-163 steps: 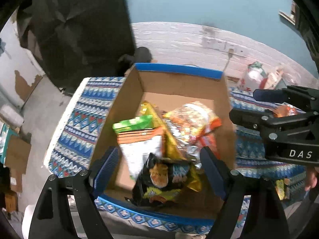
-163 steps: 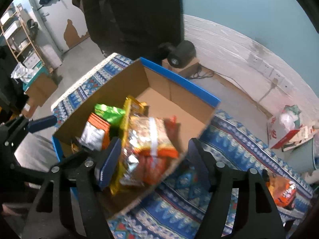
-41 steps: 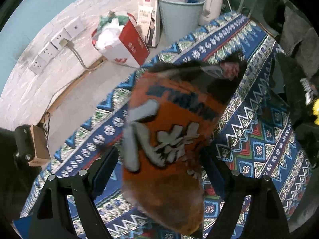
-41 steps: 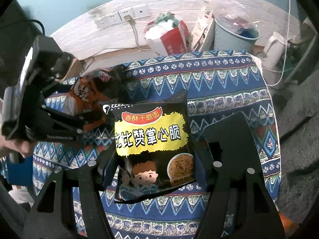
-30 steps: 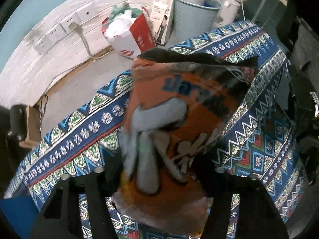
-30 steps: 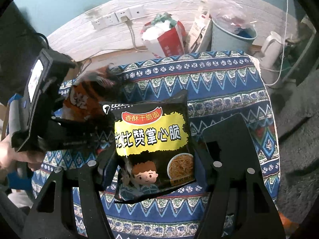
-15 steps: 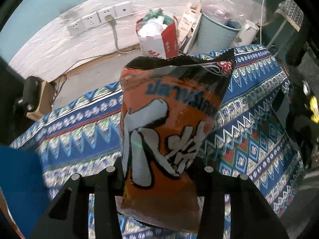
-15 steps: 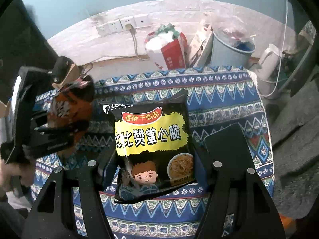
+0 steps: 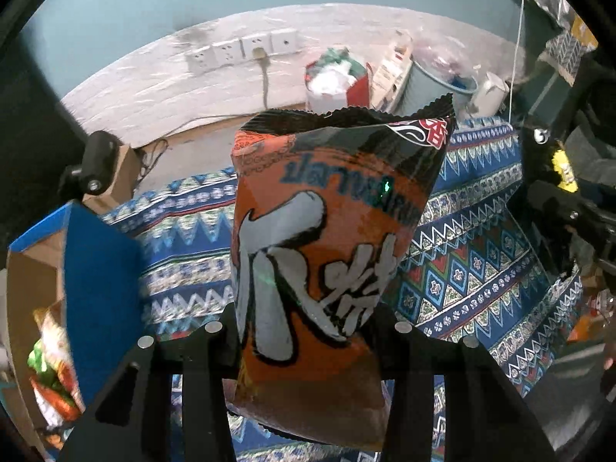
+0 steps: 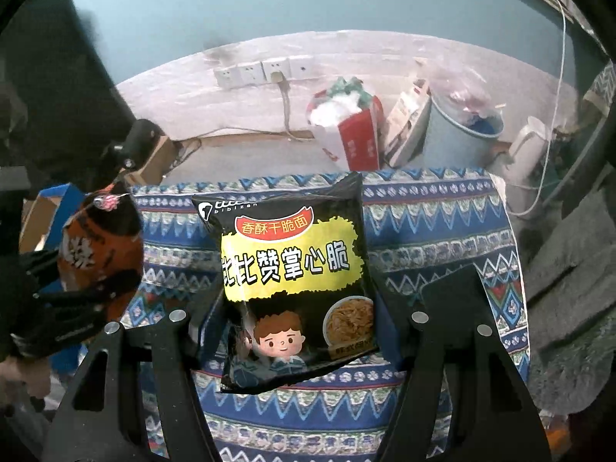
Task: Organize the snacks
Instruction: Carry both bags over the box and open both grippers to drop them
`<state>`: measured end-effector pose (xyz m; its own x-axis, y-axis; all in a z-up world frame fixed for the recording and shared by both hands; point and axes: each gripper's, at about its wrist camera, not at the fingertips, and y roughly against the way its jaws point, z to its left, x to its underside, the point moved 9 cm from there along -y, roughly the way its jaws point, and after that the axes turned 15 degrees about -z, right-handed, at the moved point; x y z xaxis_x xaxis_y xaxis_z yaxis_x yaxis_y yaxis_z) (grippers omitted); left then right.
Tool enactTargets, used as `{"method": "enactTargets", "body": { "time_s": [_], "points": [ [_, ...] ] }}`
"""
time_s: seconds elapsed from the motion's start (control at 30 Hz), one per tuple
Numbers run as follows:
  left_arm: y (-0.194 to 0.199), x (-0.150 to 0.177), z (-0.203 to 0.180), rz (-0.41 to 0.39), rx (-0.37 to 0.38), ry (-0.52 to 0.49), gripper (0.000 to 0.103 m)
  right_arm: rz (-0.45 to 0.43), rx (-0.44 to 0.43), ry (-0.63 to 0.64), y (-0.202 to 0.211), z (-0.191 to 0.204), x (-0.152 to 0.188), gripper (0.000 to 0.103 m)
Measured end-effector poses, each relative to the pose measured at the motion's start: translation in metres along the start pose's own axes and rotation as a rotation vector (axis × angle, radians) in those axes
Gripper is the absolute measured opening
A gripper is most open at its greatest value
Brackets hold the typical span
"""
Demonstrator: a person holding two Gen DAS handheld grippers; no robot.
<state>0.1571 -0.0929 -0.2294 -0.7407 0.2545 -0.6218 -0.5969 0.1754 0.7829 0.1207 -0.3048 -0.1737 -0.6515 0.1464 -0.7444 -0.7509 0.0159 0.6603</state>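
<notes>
My left gripper (image 9: pixel 308 331) is shut on an orange and black snack bag (image 9: pixel 327 254) and holds it upright above the patterned blue cloth (image 9: pixel 481 269). The cardboard box with blue edges (image 9: pixel 88 254) is at the left, with several snack packs (image 9: pixel 50 365) inside. My right gripper (image 10: pixel 300 331) is shut on a black and yellow noodle snack pack (image 10: pixel 292 269), held above the cloth (image 10: pixel 431 231). The left gripper with the orange bag (image 10: pixel 96 246) shows at the left of the right wrist view.
On the floor behind the table are a red and white bag (image 10: pixel 346 131), a blue bin (image 10: pixel 462 131), a white kettle (image 10: pixel 531 150) and a wall socket strip (image 10: pixel 265 71). A dark figure (image 10: pixel 57 96) stands at the left.
My left gripper has swung left with the orange bag, and the cardboard box has come into view at the left. The right gripper keeps its hold on the noodle pack, nearly still.
</notes>
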Motion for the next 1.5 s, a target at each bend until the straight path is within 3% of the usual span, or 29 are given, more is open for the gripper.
{"method": "enactTargets", "body": {
  "time_s": [0.67, 1.5],
  "points": [
    [0.088, 0.009, 0.076, -0.138, -0.089, 0.098, 0.046, -0.072, -0.106, 0.108, 0.01, 0.101, -0.03, 0.066],
    [0.142, 0.053, 0.222, -0.177, -0.259, 0.333, 0.046, -0.048, -0.302, 0.226, -0.015, 0.265, -0.038, 0.066]
  ]
}}
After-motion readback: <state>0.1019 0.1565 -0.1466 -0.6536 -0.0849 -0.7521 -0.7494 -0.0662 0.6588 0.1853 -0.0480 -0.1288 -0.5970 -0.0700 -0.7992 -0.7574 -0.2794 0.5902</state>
